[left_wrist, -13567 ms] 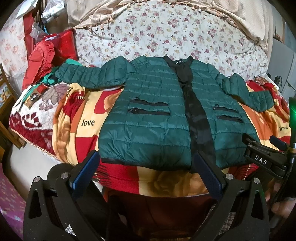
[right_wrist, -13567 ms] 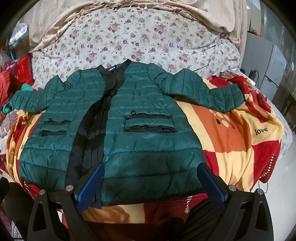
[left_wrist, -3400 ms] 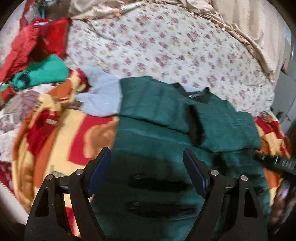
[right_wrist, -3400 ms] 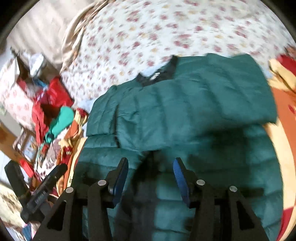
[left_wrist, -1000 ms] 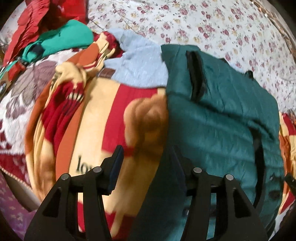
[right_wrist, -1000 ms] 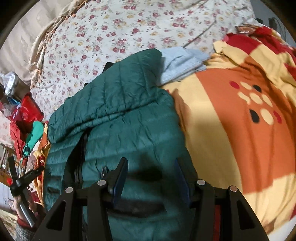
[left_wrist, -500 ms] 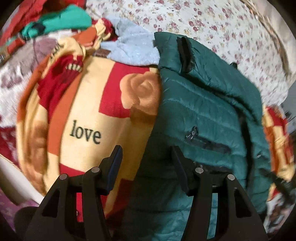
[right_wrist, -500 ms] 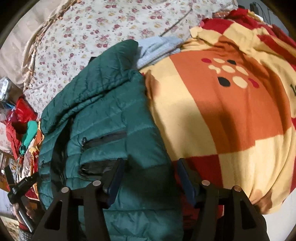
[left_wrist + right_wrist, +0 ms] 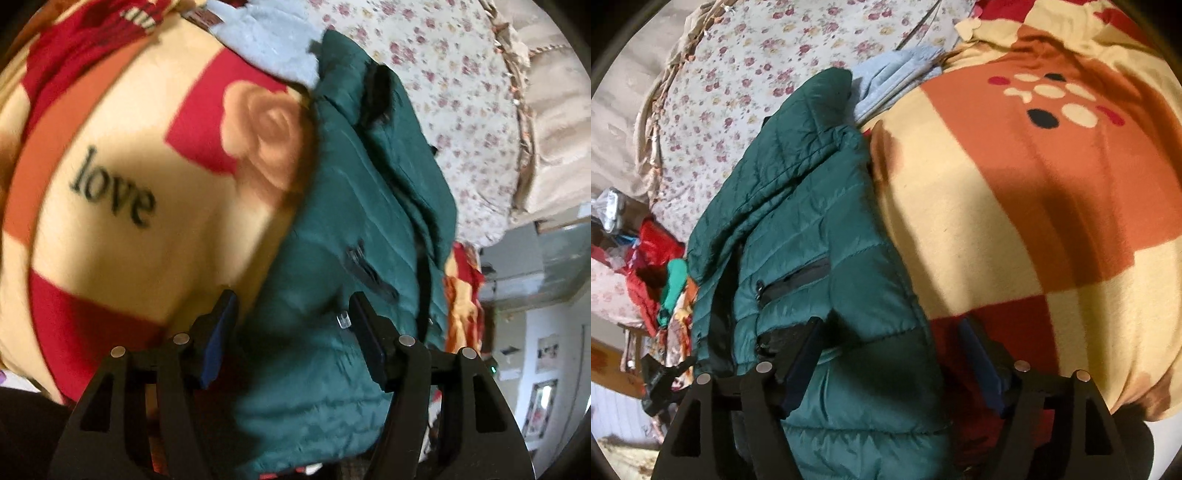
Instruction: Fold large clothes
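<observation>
A dark green quilted jacket [image 9: 354, 206] lies on the bed with both sleeves folded in over its front, zip pockets showing. My left gripper [image 9: 291, 317] is open and straddles the jacket's lower left corner, at the hem by the blanket. In the right wrist view the same jacket [image 9: 812, 229] fills the left half. My right gripper [image 9: 890, 350] is open and straddles the jacket's lower right corner, its left finger [image 9: 801, 354] over the pocket and its right finger over the blanket.
A red, orange and cream blanket with "love" printed on it [image 9: 118, 184] [image 9: 1034, 184] covers the near bed. A floral sheet [image 9: 461, 74] lies behind. A pale blue garment [image 9: 894, 74] lies under the jacket's top. Red and green clothes [image 9: 661, 277] pile at the left.
Both grippers have drawn back down along the jacket's sides to its bottom corners. Both cameras have tilted and now sit low at the hem.
</observation>
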Demonstrator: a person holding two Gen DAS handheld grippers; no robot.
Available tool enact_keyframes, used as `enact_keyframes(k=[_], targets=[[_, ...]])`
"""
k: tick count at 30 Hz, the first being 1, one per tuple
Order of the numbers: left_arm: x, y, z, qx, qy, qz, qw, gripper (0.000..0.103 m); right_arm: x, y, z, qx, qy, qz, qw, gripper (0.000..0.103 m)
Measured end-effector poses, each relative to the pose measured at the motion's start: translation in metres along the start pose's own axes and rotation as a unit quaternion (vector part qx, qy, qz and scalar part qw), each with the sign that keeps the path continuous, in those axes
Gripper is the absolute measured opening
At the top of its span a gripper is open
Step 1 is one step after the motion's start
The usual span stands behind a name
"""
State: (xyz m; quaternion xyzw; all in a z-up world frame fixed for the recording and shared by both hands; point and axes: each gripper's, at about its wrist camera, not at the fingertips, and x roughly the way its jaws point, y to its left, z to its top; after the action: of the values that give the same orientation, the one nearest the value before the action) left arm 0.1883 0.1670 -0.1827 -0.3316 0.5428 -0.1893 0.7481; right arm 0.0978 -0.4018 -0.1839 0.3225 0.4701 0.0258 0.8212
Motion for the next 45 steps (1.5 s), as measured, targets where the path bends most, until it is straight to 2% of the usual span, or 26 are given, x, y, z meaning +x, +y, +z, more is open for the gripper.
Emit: enact_keyframes(k=[6,9,14,19,25,33,39,40,41,42,44,45], targets=[[-0.010,-0.001,-0.030,0.030,-0.005,-0.013,0.9995,0.062,-0.001,-0.005,-0.017,0.025,0.040,0.087,0.995,0.073],[-0.014,0.002,-0.042,0.034,0.009,-0.046,0.9983,0.062,-0.004,-0.006,-0.026,0.032,0.046,0.109,0.992,0.073],[-0.016,-0.004,-0.055,0.054,0.022,-0.061,0.9964,0.062,-0.007,-0.007,-0.042,0.039,0.062,0.147,0.986,0.073],[-0.015,-0.012,-0.062,0.078,0.034,-0.068,0.9941,0.062,-0.006,0.004,-0.059,0.011,0.077,0.147,0.986,0.067],[-0.013,-0.011,-0.070,0.080,0.042,-0.067,0.9937,0.062,-0.008,0.006,-0.071,0.005,0.085,0.164,0.983,0.059],[0.008,-0.009,-0.076,0.082,0.070,-0.019,0.9940,0.062,0.009,0.000,-0.080,0.026,0.091,0.163,0.982,0.059],[0.010,-0.022,-0.085,0.121,0.058,0.018,0.9908,0.062,0.008,0.002,-0.085,0.011,0.077,0.137,0.987,0.059],[0.009,-0.025,-0.086,0.126,0.055,0.025,0.9902,0.061,0.008,0.003,-0.086,0.007,0.075,0.133,0.988,0.059],[0.009,-0.027,-0.088,0.130,0.051,0.032,0.9897,0.051,0.007,0.006,-0.086,0.001,0.072,0.127,0.989,0.059],[0.008,-0.028,-0.090,0.133,0.046,0.043,0.9891,0.040,0.005,0.007,-0.087,-0.004,0.069,0.120,0.990,0.054],[0.005,-0.029,-0.091,0.132,0.033,0.062,0.9887,0.024,0.001,0.013,-0.088,-0.019,0.065,0.107,0.992,0.044],[0.002,-0.029,-0.091,0.128,0.028,0.063,0.9894,0.021,-0.003,0.016,-0.089,-0.026,0.064,0.106,0.992,0.038]])
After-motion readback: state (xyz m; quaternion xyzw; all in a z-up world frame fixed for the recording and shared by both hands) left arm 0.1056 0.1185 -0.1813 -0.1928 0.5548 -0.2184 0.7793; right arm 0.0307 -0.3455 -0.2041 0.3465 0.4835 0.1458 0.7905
